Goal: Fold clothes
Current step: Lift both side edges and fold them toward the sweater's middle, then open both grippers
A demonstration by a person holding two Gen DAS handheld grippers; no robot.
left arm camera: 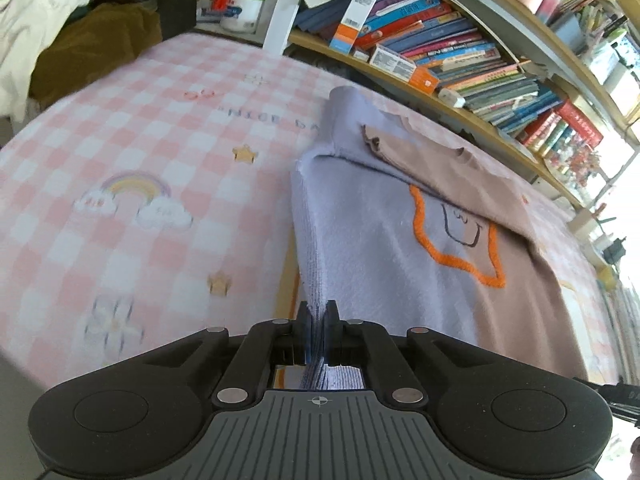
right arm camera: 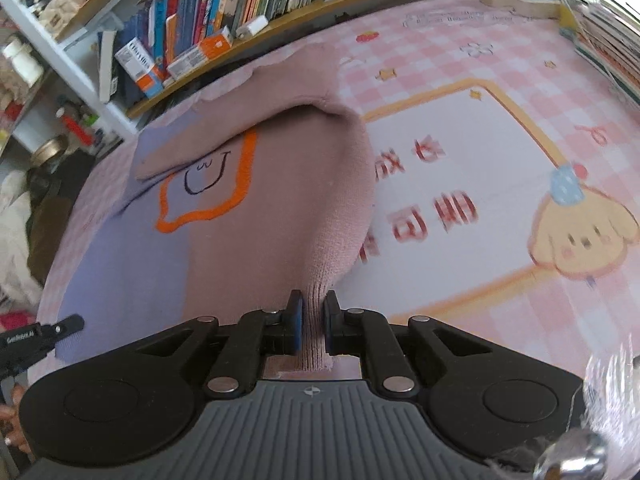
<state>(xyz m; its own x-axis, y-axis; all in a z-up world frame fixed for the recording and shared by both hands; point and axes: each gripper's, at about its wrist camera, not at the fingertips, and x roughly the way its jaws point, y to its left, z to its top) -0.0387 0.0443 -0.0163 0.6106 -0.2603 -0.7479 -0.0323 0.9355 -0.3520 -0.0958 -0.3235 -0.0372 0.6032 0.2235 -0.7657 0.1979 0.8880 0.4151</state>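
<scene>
Red Chinese characters stand on the blanket's (right arm camera: 460,152) white panel, blurred beyond sure reading.

Sweater (left arm camera: 372,232) hem ran behind the gripper body in both wrist views; lower edge unseen. Blanket (left arm camera: 132,184) print smeared by motion blur, lettering illegible. Book (right arm camera: 224,8) spines too small to read. Right-view corner glare obscured an unidentifiable shiny object (right arm camera: 576,460).

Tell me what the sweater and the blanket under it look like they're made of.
Sweater: looks like a soft knit, probably wool or acrylic; fine ribbing shows at the hem pinched by the right gripper, and the orange outline looks like stitched yarn. Blanket: seems a fleece or plush fabric with a matte, slightly fuzzy printed pink check; exact fibre can't be told.
</scene>
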